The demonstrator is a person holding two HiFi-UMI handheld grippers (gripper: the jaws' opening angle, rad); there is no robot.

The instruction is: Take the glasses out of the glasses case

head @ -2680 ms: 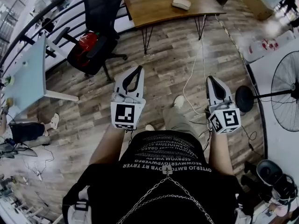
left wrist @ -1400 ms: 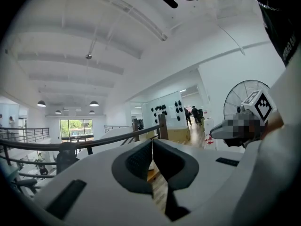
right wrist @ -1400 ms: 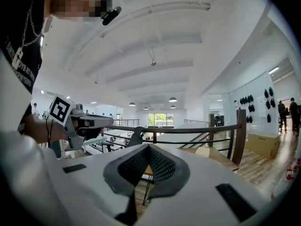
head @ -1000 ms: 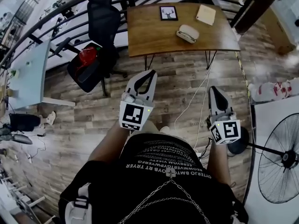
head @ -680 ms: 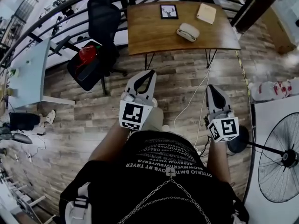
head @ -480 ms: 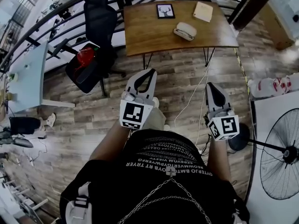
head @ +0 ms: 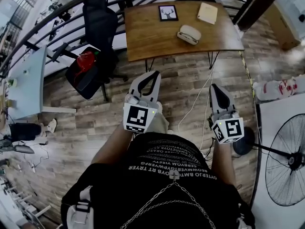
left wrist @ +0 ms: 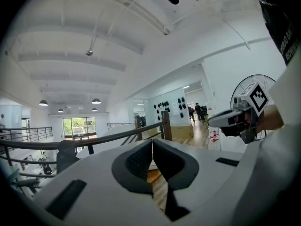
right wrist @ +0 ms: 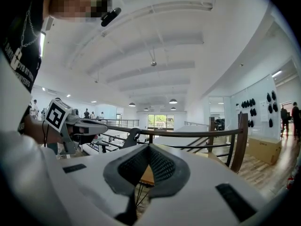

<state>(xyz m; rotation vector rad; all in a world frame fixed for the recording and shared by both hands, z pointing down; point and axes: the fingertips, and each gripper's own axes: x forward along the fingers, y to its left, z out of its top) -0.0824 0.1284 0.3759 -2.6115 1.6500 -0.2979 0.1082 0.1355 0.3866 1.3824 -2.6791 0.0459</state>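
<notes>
A pale, rounded glasses case [head: 189, 34] lies shut on the brown wooden table [head: 152, 37] far ahead; no glasses show. My left gripper [head: 154, 74] is held in the air in front of my body, well short of the table, jaws together with nothing between them [left wrist: 151, 141]. At the same height, my right gripper [head: 214, 87] is also shut and empty [right wrist: 149, 146]. Each gripper shows in the other's view: the right gripper [left wrist: 240, 117] and the left gripper [right wrist: 71, 121]. Both are far from the case.
On the table also stand a framed picture [head: 167, 12] and a beige notebook [head: 207, 12]. A black office chair with a red item [head: 88, 66] stands left of the table, and behind it runs a dark railing [head: 57, 6]. A fan [head: 286, 161] stands at right, a cable [head: 198, 99] crosses the floor, and a pale table [head: 26, 80] is at left.
The wooden table has come into fuller view and nearer as the person walks toward it. Both grippers stay shut and held out in front.
</notes>
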